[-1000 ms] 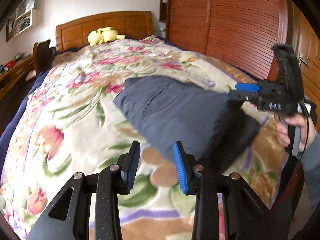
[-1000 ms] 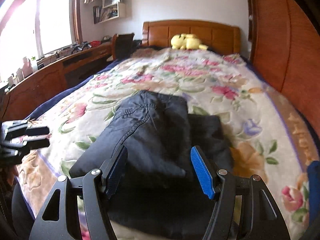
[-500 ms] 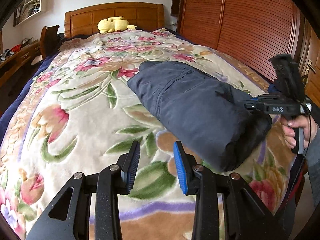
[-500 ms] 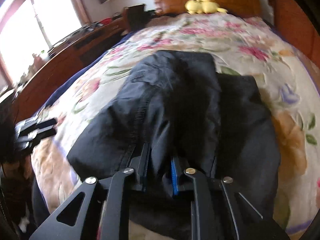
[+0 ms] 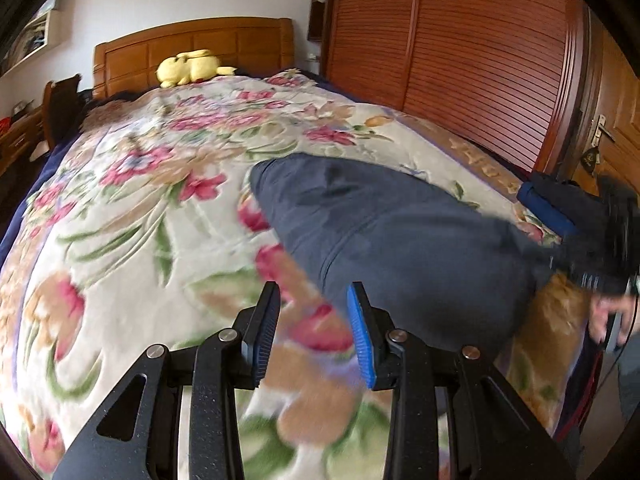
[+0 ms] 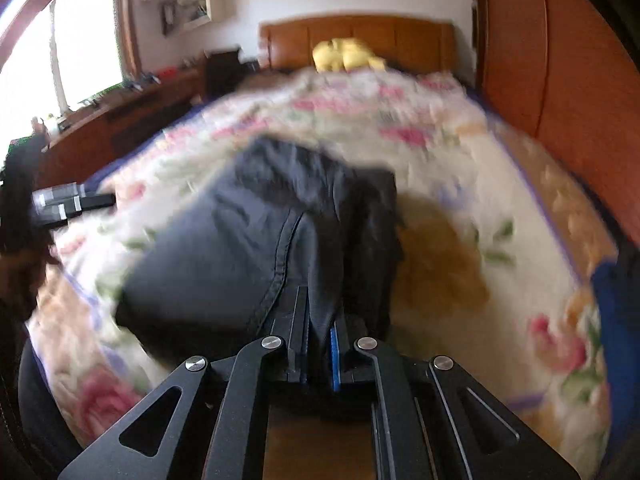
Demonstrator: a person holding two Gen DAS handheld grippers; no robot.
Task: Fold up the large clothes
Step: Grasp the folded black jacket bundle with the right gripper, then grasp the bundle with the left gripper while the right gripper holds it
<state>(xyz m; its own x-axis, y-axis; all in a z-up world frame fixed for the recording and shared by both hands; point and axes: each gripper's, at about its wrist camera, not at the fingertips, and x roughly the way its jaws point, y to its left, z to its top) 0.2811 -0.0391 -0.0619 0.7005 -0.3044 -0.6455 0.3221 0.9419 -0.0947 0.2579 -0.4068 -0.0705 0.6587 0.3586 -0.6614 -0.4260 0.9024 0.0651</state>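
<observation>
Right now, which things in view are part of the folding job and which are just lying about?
In the job:
dark garment on the floral blanket
right gripper, shut on the garment
left gripper, open and empty

Lying about:
yellow plush toy by the headboard
blue cloth at the bed's edge

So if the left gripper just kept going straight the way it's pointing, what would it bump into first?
Probably the flowery blanket. The left gripper has its jaws apart with nothing between them, aimed down at the bed just beside the dark folded garment. Depth is hard to judge, so its right finger might brush the garment's edge.
</observation>
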